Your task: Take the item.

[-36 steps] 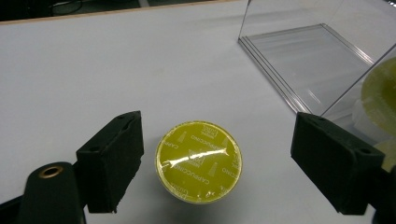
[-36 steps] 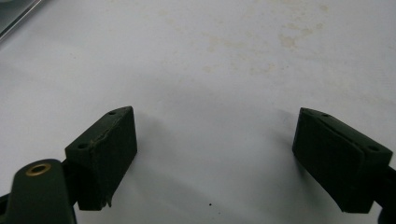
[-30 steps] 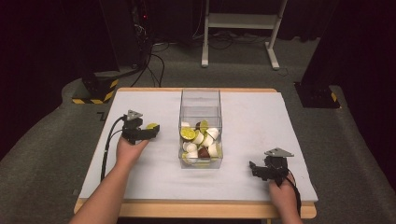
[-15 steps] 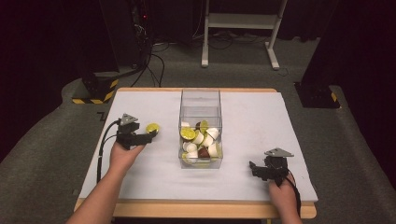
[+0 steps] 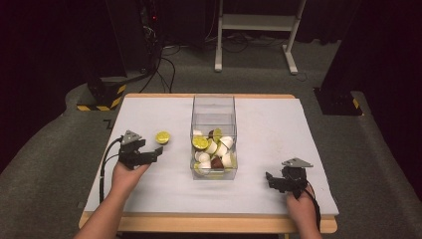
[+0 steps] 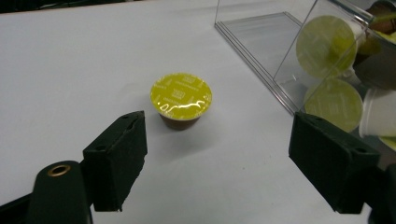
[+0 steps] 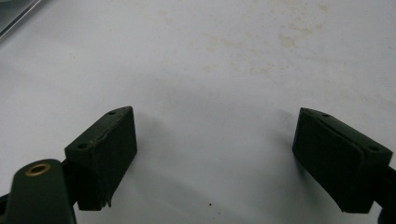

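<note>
Capsule (image 6: 181,99) sits free beyond the wide-open, empty left gripper (image 6: 217,158).

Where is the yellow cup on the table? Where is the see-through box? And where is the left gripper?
Yellow cup (image 6: 181,94): left gripper view, on its foil lid.
Box (image 5: 214,105): high view, on its far clear wall.
Left gripper (image 5: 158,152): high view, midway between its open jaws.

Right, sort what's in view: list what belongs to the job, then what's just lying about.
Job:
yellow-lidded capsule on the table, in front of the open left gripper
clear bin of capsules
open right gripper, over bare table

Lying about:
white stand
floor cables
</note>
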Demonstrator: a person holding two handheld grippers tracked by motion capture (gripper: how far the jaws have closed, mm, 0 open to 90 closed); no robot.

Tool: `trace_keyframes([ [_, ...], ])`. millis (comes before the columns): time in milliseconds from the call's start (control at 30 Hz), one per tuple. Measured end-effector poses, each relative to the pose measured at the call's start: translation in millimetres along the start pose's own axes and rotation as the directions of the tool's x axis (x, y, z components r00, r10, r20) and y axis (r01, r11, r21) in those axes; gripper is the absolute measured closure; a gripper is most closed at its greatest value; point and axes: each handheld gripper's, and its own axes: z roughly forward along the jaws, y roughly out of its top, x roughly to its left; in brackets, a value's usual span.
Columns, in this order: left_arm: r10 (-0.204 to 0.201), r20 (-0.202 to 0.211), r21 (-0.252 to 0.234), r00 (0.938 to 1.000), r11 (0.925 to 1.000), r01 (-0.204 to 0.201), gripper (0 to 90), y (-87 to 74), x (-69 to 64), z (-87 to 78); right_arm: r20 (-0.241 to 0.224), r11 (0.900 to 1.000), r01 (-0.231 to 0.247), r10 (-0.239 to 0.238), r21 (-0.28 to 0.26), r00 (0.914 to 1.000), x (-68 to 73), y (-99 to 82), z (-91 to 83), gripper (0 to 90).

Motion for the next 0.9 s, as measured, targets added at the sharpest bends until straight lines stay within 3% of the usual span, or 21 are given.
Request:
trace_keyframes([
  [467, 0.038, 0.012, 0.046, 0.9992, 0.9982, -0.038, 20.0, -42.4, -3.2, -9.3, 0.001, 1.0, 0.0, 0.0, 0.0, 1.0, 0.1, 0.0, 0.0, 13.8],
  [567, 0.056, 0.022, 0.089, 0.9982, 0.9943, -0.058, 16.5, -50.6, -4.6, -8.9, 0.001, 1.0, 0.0, 0.0, 0.0, 1.0, 0.1, 0.0, 0.0, 13.8],
  [667, 0.11, -0.003, 0.124, 0.9939, 0.9863, -0.109, 14.6, -60.6, -8.3, -9.4, 0.001, 1.0, 0.0, 0.0, 0.0, 1.0, 0.1, 0.0, 0.0, 13.8],
  [767, 0.114, -0.005, 0.137, 0.9935, 0.9842, -0.112, 13.6, -70.8, -7.9, -8.5, 0.001, 1.0, 0.0, 0.0, 0.0, 1.0, 0.1, 0.0, 0.0, 13.8],
  [800, 0.11, -0.009, 0.165, 0.9939, 0.9805, -0.107, 12.2, -75.3, -7.6, -6.4, 0.001, 1.0, 0.0, 0.0, 0.0, 1.0, 0.1, 0.0, 0.0, 13.8],
  [833, 0.124, -0.016, 0.154, 0.9922, 0.9808, -0.12, 11.2, -77.2, -8.6, -7.7, 0.001, 1.0, -0.002, 0.002, 0.001, 1.0, 0.3, -0.1, 0.0, 13.7],
  [900, 0.115, -0.024, 0.149, 0.9931, 0.9826, -0.11, 11.9, -78.4, -10.1, -8.1, 0.003, 1.0, -0.002, 0.002, 0.0, 1.0, 0.5, -0.1, 0.0, 13.8],
])
